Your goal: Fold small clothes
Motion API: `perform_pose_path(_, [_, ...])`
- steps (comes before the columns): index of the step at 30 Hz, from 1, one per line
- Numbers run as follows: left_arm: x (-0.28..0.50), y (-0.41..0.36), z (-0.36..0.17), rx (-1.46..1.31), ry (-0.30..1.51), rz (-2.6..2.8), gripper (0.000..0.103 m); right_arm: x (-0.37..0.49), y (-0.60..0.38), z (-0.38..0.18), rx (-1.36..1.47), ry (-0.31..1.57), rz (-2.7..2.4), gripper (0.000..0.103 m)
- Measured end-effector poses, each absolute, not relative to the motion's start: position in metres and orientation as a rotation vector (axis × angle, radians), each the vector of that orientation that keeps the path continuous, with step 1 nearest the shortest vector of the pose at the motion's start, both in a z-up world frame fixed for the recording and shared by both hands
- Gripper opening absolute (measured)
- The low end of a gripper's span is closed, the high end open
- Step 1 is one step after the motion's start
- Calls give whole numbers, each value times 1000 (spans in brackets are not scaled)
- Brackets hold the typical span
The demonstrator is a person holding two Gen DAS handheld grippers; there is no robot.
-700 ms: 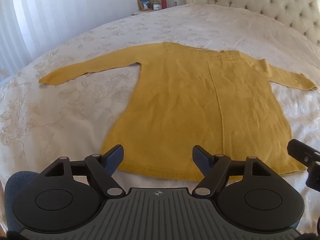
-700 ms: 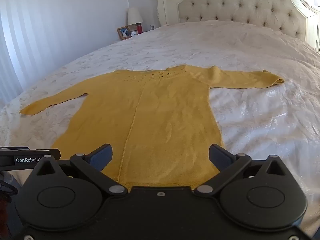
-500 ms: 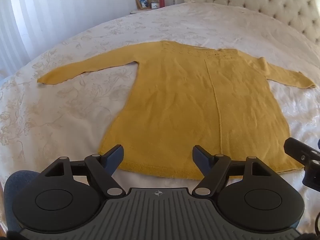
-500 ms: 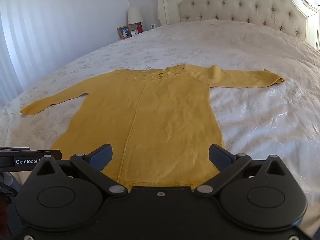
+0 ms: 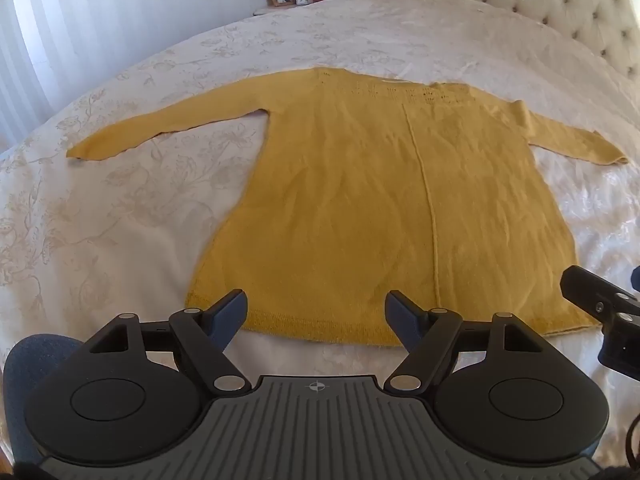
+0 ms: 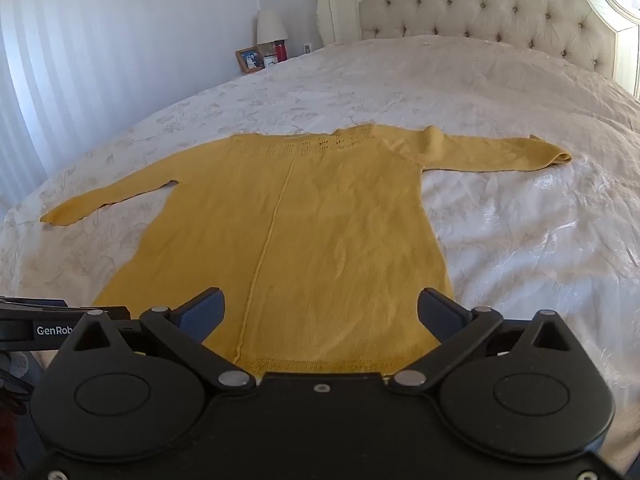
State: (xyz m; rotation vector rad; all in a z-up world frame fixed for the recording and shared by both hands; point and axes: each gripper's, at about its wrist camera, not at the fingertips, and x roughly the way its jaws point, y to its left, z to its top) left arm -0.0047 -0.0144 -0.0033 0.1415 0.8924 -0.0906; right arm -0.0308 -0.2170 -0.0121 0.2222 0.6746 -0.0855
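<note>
Left wrist view shows my left claw (image 5: 316, 312) spread wide and holding nothing, above the near hem of the yellow knit sweater (image 5: 380, 208). The sweater lies flat on the white floral bedspread (image 5: 100, 220), neckline toward the tufted headboard (image 5: 560, 20), with its left sleeve (image 5: 160, 128) and its right sleeve (image 5: 568, 140) stretched out to the two sides. In the right wrist view my right claw (image 6: 320, 312) is also spread and empty, near the hem on the right side of the center seam (image 6: 272, 240).

No fold is made yet, I think, so the risks are all ahead of me. The knit looks soft and loose, so if I pinch only the top layer at the hem, the lower layer may stay on the bed and the fold will come crooked. If my fingertips go too deep, I may catch the bedspread together with the sweater and pull it up. If my two claws lift unevenly, the body can twist and a sleeve can drag under it. The open lace holes at the neckline (image 6: 320, 144) could also snag on a fingertip.
</note>
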Motion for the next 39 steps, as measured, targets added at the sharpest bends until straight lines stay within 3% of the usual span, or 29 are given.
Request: perform_pose_path(39, [4, -12, -17, 137, 983, -95, 75, -27, -216, -19, 226, 711, -77, 102])
